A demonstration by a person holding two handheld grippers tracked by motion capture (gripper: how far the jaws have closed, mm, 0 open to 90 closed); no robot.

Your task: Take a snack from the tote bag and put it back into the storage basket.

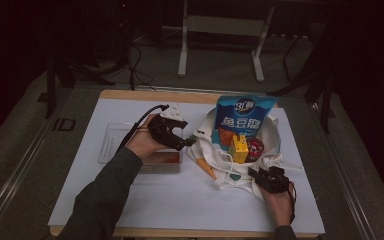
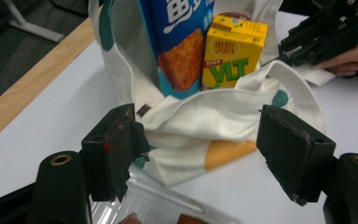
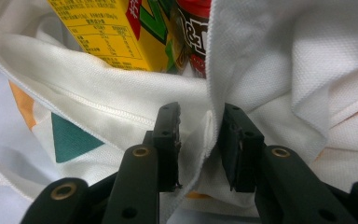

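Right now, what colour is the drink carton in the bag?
Yellow with green lettering; carton shows best in the left gripper view.

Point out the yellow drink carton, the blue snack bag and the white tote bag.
yellow drink carton [image 2: 233, 58], left gripper view, on its front face.
blue snack bag [image 1: 244, 120], high view, on its printed front.
white tote bag [image 2: 205, 119], left gripper view, on its folded near rim.

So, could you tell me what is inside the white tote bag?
In the tote bag: a blue snack pouch, a yellow drink carton and a red-lidded container. Their lower parts are hidden by fabric.
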